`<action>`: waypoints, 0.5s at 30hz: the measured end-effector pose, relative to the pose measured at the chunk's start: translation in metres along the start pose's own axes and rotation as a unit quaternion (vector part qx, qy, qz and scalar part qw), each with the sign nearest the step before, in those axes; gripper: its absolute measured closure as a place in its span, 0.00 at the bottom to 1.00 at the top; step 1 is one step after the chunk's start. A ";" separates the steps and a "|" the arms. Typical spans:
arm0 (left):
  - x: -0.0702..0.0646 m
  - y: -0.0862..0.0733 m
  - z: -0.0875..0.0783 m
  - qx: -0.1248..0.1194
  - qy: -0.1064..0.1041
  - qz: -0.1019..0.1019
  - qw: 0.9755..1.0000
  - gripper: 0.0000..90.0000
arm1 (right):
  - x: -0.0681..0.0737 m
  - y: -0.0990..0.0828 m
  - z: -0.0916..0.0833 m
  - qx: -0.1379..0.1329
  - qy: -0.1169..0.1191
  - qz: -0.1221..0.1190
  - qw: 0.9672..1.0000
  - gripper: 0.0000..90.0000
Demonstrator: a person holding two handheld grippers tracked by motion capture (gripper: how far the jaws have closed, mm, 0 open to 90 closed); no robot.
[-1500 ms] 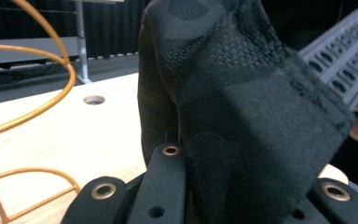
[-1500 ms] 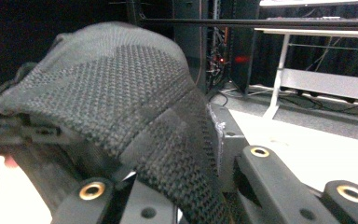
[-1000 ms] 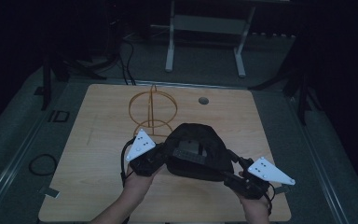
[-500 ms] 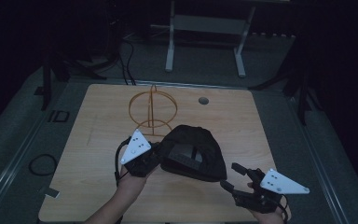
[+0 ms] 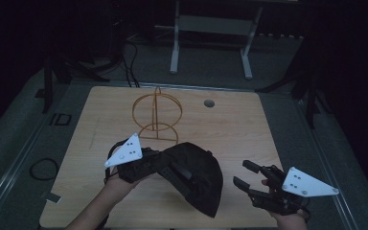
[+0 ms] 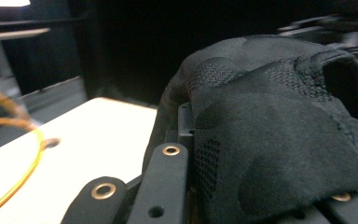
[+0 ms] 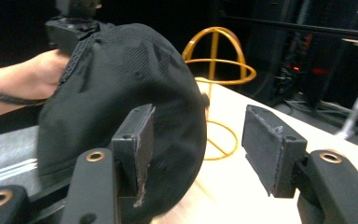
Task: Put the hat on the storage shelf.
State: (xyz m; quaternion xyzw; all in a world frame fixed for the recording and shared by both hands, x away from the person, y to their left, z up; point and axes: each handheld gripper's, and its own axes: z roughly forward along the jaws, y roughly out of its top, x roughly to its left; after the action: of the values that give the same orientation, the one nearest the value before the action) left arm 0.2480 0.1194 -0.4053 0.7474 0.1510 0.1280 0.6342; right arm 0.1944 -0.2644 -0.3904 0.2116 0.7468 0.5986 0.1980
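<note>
High view first: my left gripper (image 5: 146, 165) is clamped on the rim of one black fabric cap (image 5: 191, 177), holding it tilted above the pale wooden table (image 5: 230, 129), just in front of the single gold wire hat stand (image 5: 156, 117). My right gripper (image 5: 249, 179) hangs apart from the cap; its jaws have just been closing a little, with nothing between them.

Left gripper view: cap fabric (image 6: 279, 130) drapes over my jaws.

Right gripper view: my pads (image 7: 265, 144) are bare, cap (image 7: 126, 93) and stand (image 7: 216, 74) ahead. I judge I'm mid-carry; next I must lift the cap over the stand's dome.
</note>
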 end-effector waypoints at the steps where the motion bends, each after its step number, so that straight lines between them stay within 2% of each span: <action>1: 0.002 0.001 -0.001 0.001 -0.029 0.007 1.000 0.98 | 0.001 0.001 0.003 0.003 0.006 -0.004 1.000 0.49; 2: 0.002 0.001 -0.001 0.001 -0.029 0.007 1.000 0.98 | 0.006 0.004 0.012 0.010 0.027 -0.014 0.999 0.49; 3: 0.002 0.001 -0.002 0.000 -0.046 0.006 0.999 0.98 | 0.006 0.004 0.012 0.010 0.027 -0.014 0.999 0.49; 5: 0.003 0.001 -0.002 -0.001 -0.060 0.005 0.998 0.98 | 0.014 0.006 0.024 0.018 0.060 -0.028 0.998 0.49; 6: 0.003 0.001 -0.002 -0.003 -0.071 0.002 0.997 0.98 | 0.014 0.006 0.024 0.018 0.060 -0.028 0.998 0.49; 7: 0.003 0.001 -0.002 -0.003 -0.073 0.005 0.997 0.98 | 0.019 0.007 0.031 0.023 0.081 -0.037 0.996 0.48; 8: 0.003 0.001 -0.001 -0.002 -0.074 0.001 0.997 0.98 | 0.019 0.007 0.031 0.023 0.081 -0.037 0.996 0.48; 10: 0.002 0.001 0.000 0.000 -0.076 0.004 0.997 0.98 | 0.025 0.008 0.040 0.027 0.104 -0.044 0.993 0.48; 15: -0.001 0.003 0.004 0.003 -0.077 0.007 0.997 0.98 | 0.032 0.008 0.050 0.032 0.122 -0.059 0.990 0.48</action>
State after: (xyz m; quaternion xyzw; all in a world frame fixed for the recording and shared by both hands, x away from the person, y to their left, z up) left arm 0.2493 0.1148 -0.4033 0.7580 0.0974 0.0739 0.6407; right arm 0.1962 -0.2048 -0.3941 0.0988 0.7956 0.5825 0.1339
